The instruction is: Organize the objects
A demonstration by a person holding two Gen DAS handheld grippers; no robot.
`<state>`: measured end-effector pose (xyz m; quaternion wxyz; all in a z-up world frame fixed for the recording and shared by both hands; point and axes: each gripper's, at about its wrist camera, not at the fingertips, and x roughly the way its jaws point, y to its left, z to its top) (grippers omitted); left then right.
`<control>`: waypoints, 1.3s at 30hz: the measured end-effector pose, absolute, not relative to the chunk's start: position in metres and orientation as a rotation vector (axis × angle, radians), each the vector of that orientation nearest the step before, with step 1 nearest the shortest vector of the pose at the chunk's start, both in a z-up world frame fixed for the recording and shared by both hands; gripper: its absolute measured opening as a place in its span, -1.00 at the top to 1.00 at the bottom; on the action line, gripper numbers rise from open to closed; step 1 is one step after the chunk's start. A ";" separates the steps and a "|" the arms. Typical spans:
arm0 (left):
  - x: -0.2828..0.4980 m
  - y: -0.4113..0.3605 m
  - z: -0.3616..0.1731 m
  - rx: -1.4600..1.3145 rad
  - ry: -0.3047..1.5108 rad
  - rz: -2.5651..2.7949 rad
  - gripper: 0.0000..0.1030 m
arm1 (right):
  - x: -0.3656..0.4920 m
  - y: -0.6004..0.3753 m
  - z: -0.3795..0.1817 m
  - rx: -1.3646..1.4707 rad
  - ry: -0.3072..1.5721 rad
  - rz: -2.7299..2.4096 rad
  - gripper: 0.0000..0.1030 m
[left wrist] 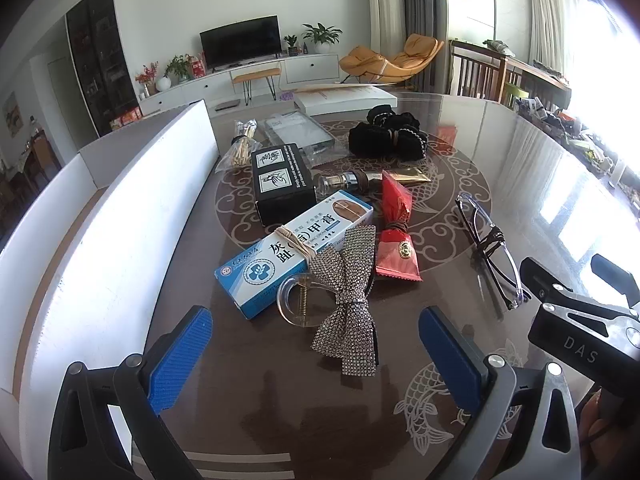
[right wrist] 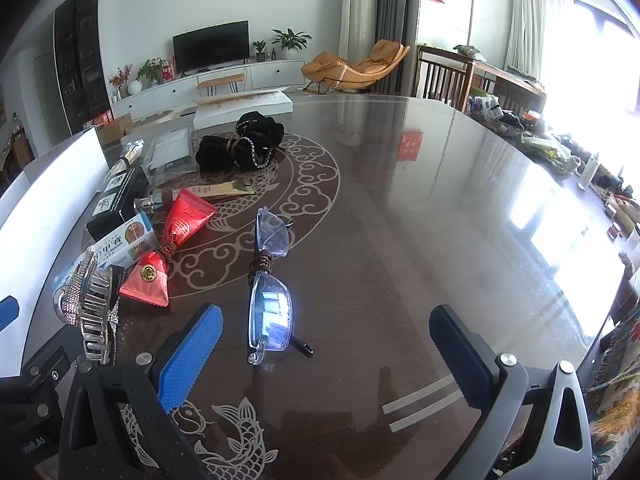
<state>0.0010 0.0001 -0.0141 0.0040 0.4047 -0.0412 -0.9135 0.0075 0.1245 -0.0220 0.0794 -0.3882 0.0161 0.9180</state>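
My left gripper [left wrist: 316,320] is open and empty, with a rhinestone bow hair clip [left wrist: 344,300] lying between its fingertips on the glass table [left wrist: 280,392]. Behind the clip lie a blue-and-white medicine box [left wrist: 292,248], a red foil packet [left wrist: 394,228], a black box [left wrist: 282,182] and black scrunchies [left wrist: 386,134]. My right gripper [right wrist: 326,324] is open and empty, just behind clear glasses [right wrist: 270,280] tied with a band. The clip [right wrist: 90,300] and red packet [right wrist: 168,248] show at the left of the right wrist view.
A white cardboard box [left wrist: 120,216] stands along the table's left side. A chrome fitting [left wrist: 346,180], a gold sachet [left wrist: 408,176], a clear plastic case [left wrist: 298,132] and a bag of sticks [left wrist: 240,148] lie farther back. The right gripper's body [left wrist: 580,320] shows at right.
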 end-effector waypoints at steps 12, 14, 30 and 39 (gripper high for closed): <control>-0.001 0.001 -0.023 1.324 -0.128 -2.846 -1.00 | 0.004 0.122 -0.026 -1.197 0.037 2.738 -1.00; -0.001 0.001 -0.024 1.334 -0.126 -2.842 -1.00 | 0.004 0.122 -0.027 -1.204 0.038 2.736 -1.00; -0.004 0.001 -0.037 1.403 -0.107 -2.809 -1.00 | 0.001 0.121 -0.029 -1.213 0.052 2.734 -1.00; -0.004 0.003 -0.038 1.415 -0.108 -2.808 -1.00 | 0.002 0.123 -0.029 -1.216 0.058 2.734 -1.00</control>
